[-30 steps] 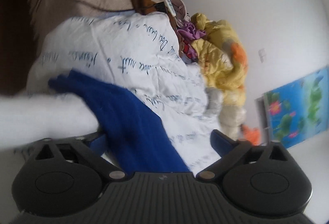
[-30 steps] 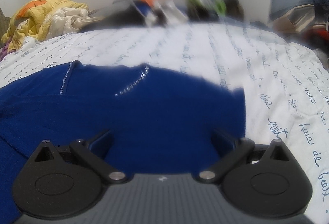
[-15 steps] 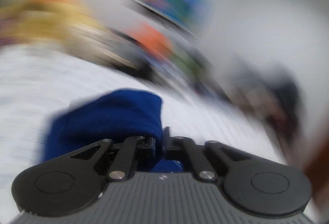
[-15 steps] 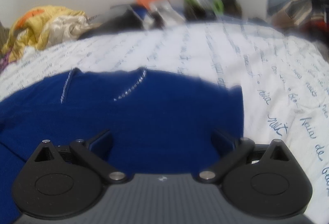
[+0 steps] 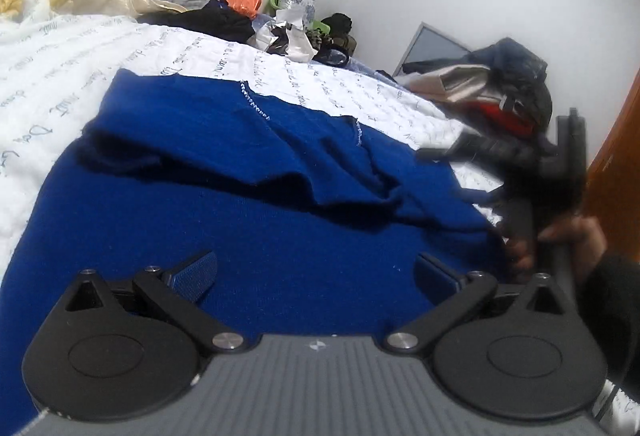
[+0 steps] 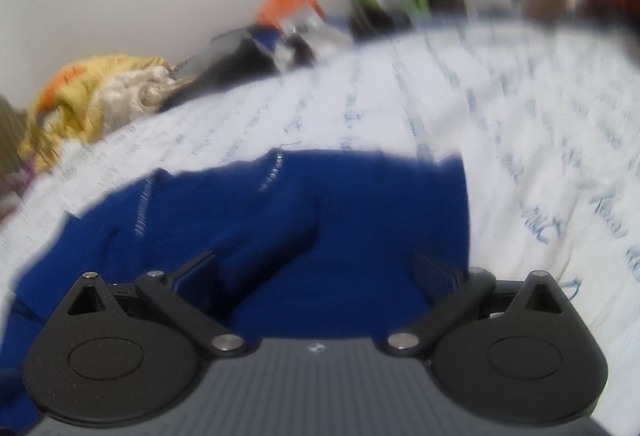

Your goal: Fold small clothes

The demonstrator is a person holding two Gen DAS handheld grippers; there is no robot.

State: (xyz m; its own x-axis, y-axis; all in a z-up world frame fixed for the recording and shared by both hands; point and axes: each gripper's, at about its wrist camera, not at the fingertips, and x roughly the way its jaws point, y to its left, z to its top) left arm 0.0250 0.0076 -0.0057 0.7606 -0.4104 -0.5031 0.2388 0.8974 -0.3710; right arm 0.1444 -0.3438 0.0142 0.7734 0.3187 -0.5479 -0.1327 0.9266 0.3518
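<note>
White bedding (image 5: 48,84) with blue script carries a blue top (image 5: 248,204), rumpled along its far edge. Left gripper (image 5: 316,272) and right gripper (image 6: 316,268) hover low over its near part, fingers spread apart, holding nothing.

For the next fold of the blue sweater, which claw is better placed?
Probably the right claw: open, close to the blue sweater's right edge. The left claw, also open, faces its middle.
</note>
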